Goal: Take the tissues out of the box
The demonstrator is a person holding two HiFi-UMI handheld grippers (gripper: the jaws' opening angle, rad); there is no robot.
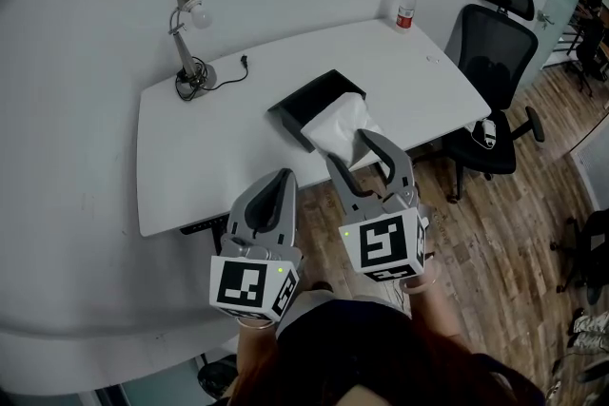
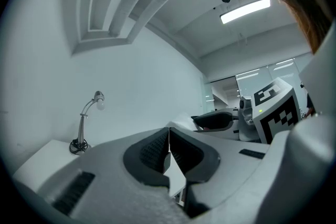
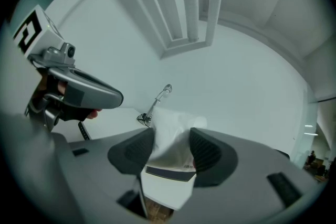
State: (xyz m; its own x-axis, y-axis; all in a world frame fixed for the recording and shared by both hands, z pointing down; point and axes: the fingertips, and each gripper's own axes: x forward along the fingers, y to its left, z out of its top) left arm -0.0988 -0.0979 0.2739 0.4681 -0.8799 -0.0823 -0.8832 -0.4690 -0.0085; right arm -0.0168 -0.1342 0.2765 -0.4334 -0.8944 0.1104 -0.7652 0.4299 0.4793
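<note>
A black tissue box (image 1: 303, 106) lies open on the white table (image 1: 190, 157). A white bundle of tissues (image 1: 341, 123) sticks out of it toward me. My right gripper (image 1: 350, 148) is shut on the near end of that bundle. In the right gripper view the tissues (image 3: 171, 131) fill the gap between the pads of the right gripper (image 3: 172, 148), with the box's dark edge (image 3: 165, 173) below. My left gripper (image 1: 283, 176) hovers over the table's front edge, left of the box. In its own view the left gripper (image 2: 168, 140) is shut with nothing in it.
A desk lamp (image 1: 188, 35) with its cable stands at the table's back left. A red-capped bottle (image 1: 406, 7) is at the back right corner. A black office chair (image 1: 497, 71) stands on the wooden floor (image 1: 514, 233) to the right.
</note>
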